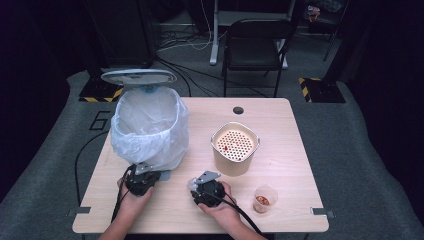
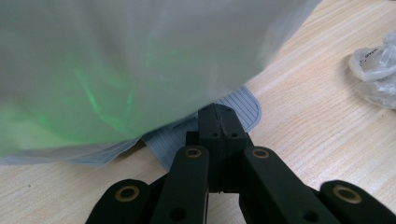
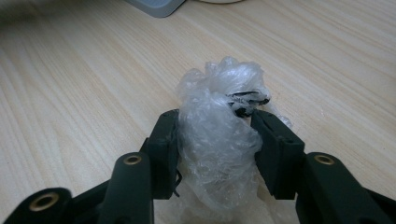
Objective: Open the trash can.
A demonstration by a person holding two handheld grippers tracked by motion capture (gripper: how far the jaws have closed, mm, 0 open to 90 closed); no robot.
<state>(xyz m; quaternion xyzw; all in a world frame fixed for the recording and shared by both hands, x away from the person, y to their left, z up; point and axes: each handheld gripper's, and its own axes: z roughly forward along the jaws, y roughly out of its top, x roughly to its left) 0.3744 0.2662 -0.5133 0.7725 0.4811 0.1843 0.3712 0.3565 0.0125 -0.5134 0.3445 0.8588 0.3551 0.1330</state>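
Scanning high view: person's left gripper (image 1: 142, 181) parked at the foot of the white-bagged round trash bin (image 1: 149, 127) with flip lid (image 1: 138, 76) raised; right gripper (image 1: 207, 189) just beside it, over a crumpled clear plastic wrap wad (image 1: 192, 183) on the light wood table (image 1: 280, 160).
high view, bystanders: cream perforated-top round container (image 1: 235, 147) near the right gripper, small clear plastic cup with red bits (image 1: 264, 198) well apart to its right; a wide swing toward the bin could clip the container.
left gripper view, jaws: clenched together, nothing between them, tips over the grey ribbed pedal plate (image 2: 243, 109) under the bin's white bag (image 2: 126, 70).
left gripper view, risk: pedal may slip from under the tips and drop the lid before the wad gets there; wad visible at far right (image 2: 378, 70).
right gripper view, jaws: either side of the wad (image 3: 219, 144), pads seem to touch the film, squeeze looks loose, firm grip unclear.
right gripper view, wad position: resting on the table, between the jaws, top poking above them.
right gripper view, risk: springy slick film may squirt out or unfurl on lifting; a loose tail could drag on the table or snag the bag rim.
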